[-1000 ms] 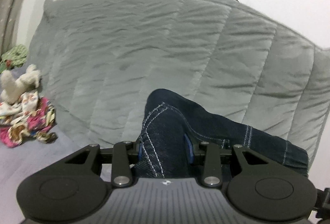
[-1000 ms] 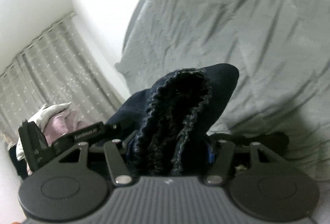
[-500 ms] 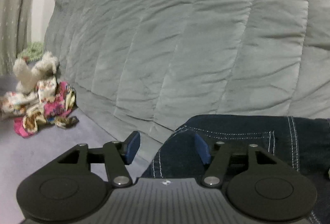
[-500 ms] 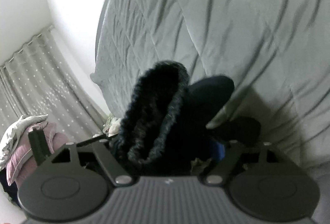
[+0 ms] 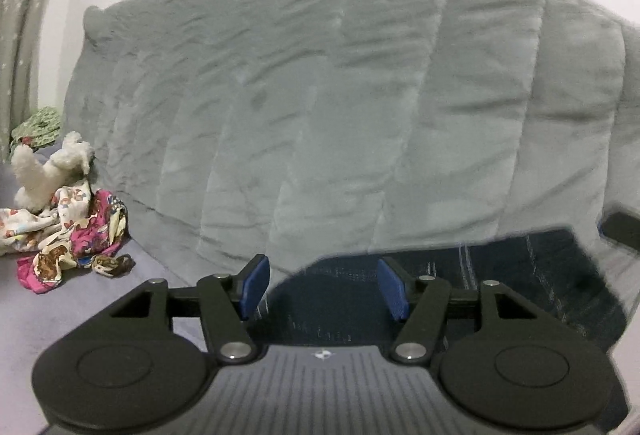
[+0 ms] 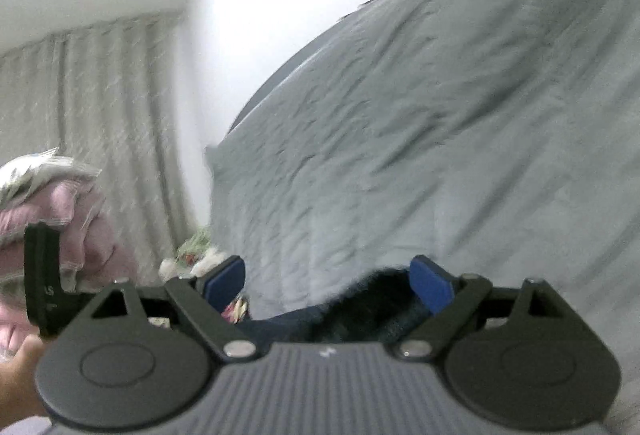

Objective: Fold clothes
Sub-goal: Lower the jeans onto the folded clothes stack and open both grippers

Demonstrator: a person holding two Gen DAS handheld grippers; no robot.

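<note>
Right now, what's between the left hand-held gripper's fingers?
Left wrist view: the left hand-held gripper stands open, and dark denim jeans lie between and beyond its blue pads, unclamped.

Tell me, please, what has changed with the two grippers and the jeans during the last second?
Both let go. The left gripper and the right gripper, earlier shut on the dark jeans, now stand open, and the jeans lie low before them. The grey quilted backrest and the colourful clothes pile stayed.
</note>
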